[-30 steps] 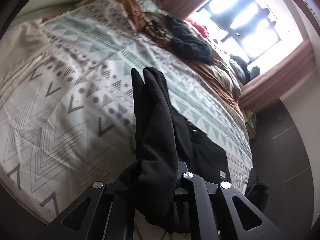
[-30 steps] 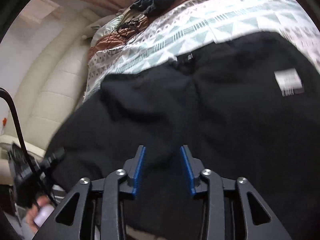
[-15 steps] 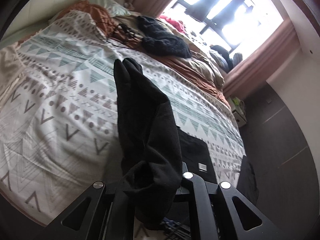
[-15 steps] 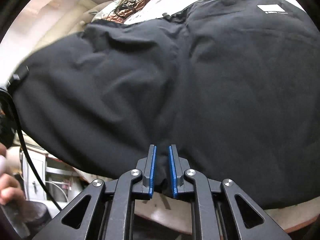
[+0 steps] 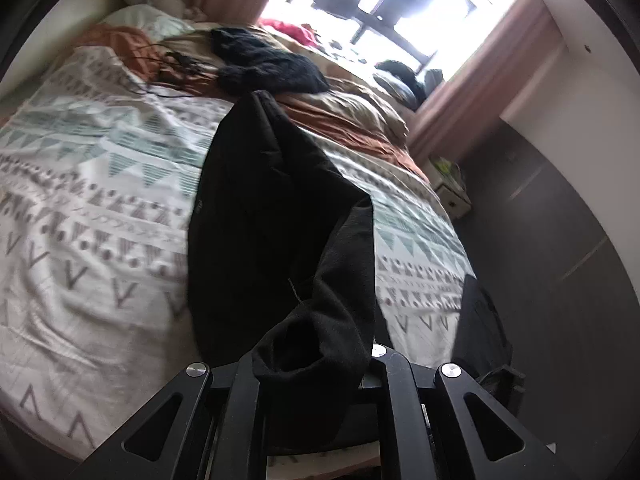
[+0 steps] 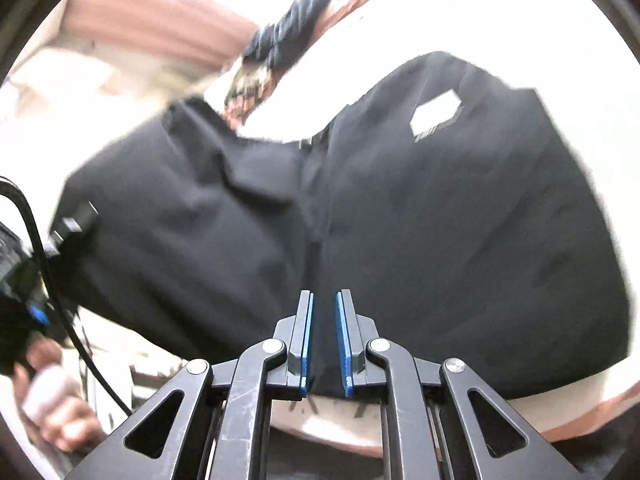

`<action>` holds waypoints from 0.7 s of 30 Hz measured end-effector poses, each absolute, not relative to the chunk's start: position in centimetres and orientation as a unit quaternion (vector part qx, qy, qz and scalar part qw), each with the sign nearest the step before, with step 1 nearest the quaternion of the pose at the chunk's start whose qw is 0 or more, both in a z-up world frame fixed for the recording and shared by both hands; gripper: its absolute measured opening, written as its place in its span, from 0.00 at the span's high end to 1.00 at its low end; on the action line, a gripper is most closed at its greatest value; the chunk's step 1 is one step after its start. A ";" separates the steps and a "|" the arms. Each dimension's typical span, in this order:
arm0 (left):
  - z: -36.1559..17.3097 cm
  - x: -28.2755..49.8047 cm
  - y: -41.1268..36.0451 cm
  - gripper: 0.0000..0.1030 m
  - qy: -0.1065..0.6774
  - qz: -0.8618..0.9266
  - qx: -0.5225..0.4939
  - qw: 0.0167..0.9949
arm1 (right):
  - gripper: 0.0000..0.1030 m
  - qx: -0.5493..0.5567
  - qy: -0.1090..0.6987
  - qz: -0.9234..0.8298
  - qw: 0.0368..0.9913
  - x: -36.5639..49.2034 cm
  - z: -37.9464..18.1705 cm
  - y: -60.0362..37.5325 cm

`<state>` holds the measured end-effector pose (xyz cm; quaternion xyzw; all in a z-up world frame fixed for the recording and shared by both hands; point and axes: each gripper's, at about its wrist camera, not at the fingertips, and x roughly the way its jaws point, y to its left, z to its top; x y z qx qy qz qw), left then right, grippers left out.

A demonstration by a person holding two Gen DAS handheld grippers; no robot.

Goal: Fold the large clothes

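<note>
Garment: your black jacket [image 5: 276,208] lies on the patterned bedspread [image 5: 92,216], centre of the left wrist frame.
Long axis: it runs from bottom centre up toward the dark knit heap [image 5: 268,66] at upper centre.
Left claw [image 5: 316,364]: clamped tight on a bunched sleeve end, which droops over the fingers.
Right claw [image 6: 324,340]: blue pads [image 6: 307,340] slightly apart and opening, jacket hem between them; they do not press it.
Right view: the jacket [image 6: 400,220] fills the blurred frame, white label [image 6: 436,114] upper right.
Surroundings: rust blanket [image 5: 352,120], bright window [image 5: 400,4], cables [image 5: 176,64] upper left.
Obstruction: the draped sleeve hides the left claw's tips.
</note>
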<state>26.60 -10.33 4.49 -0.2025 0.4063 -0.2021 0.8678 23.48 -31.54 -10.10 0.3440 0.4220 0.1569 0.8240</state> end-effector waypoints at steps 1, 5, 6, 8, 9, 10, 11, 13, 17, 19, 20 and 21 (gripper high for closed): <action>4.4 26.8 -11.6 0.90 0.411 -0.210 -0.196 0.865 | 0.80 0.348 0.413 0.148 0.829 23.2 -9.7 -32.5; 3.8 27.1 -15.2 0.90 0.426 -0.229 -0.179 0.857 | 0.75 0.378 0.384 0.117 0.834 22.7 -9.1 -37.1; 3.5 27.2 -16.2 0.90 0.430 -0.233 -0.176 0.854 | 0.75 0.388 0.378 0.110 0.833 22.6 -9.2 -38.4; 2.9 27.4 -18.0 0.90 0.439 -0.241 -0.169 0.849 | 0.75 0.400 0.368 0.096 0.834 22.5 -9.1 -39.8; 2.4 27.5 -19.1 0.90 0.445 -0.247 -0.163 0.845 | 0.75 0.405 0.362 0.086 0.835 22.4 -9.1 -40.5; 2.0 27.6 -19.9 0.90 0.450 -0.251 -0.160 0.842 | 0.75 0.410 0.355 0.076 0.837 22.2 -9.1 -41.2; 1.4 27.7 -21.0 0.90 0.458 -0.255 -0.154 0.837 | 0.75 0.416 0.348 0.068 0.837 22.1 -9.0 -41.9; 0.4 27.8 -22.8 0.90 0.470 -0.262 -0.145 0.830 | 0.75 0.425 0.340 0.061 0.836 21.9 -9.1 -42.9; -1.5 27.8 -25.7 0.87 0.495 -0.273 -0.131 0.815 | 0.75 0.437 0.334 0.056 0.833 21.8 -9.4 -44.6; -2.1 27.8 -26.5 0.69 0.505 -0.291 -0.136 0.801 | 0.75 0.442 0.333 0.057 0.831 21.6 -9.4 -45.2; -2.2 27.7 -26.6 0.62 0.508 -0.302 -0.144 0.794 | 0.75 0.444 0.333 0.059 0.830 21.2 -9.5 -45.8; -2.3 27.7 -26.5 0.47 0.509 -0.314 -0.156 0.786 | 0.75 0.444 0.334 0.061 0.829 21.1 -9.6 -46.1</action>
